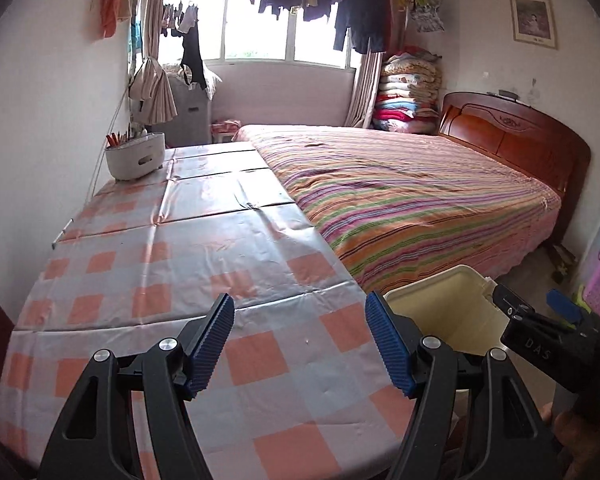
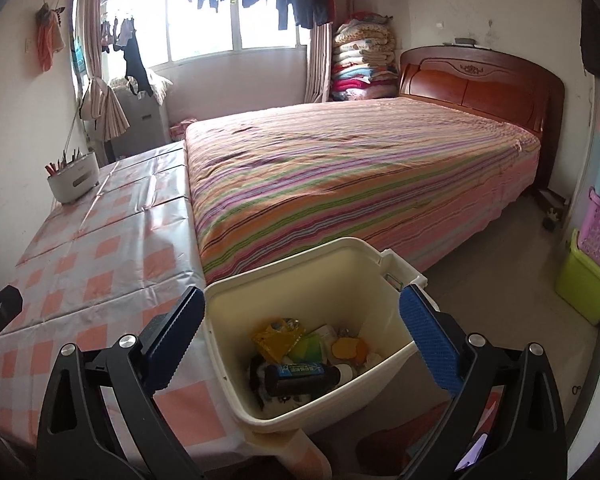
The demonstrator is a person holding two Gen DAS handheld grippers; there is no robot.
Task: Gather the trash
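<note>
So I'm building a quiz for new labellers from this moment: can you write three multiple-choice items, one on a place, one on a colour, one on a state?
1. Where does the bin stand?
A. on the bed
B. beside the table's near corner
C. under the window

2. What colour are the squares on the tablecloth?
A. green and black
B. orange and pale grey
C. purple and yellow

3. How is the right hand-held gripper?
A. open, holding nothing
B. shut on a bottle
C. shut on the bin's rim

Answers: 1 B, its rim sits against the table edge, in front of the bed. 2 B, the check pattern shows those colours. 3 A, its pads stand wide apart above the bin, with trash lying loose inside.
</note>
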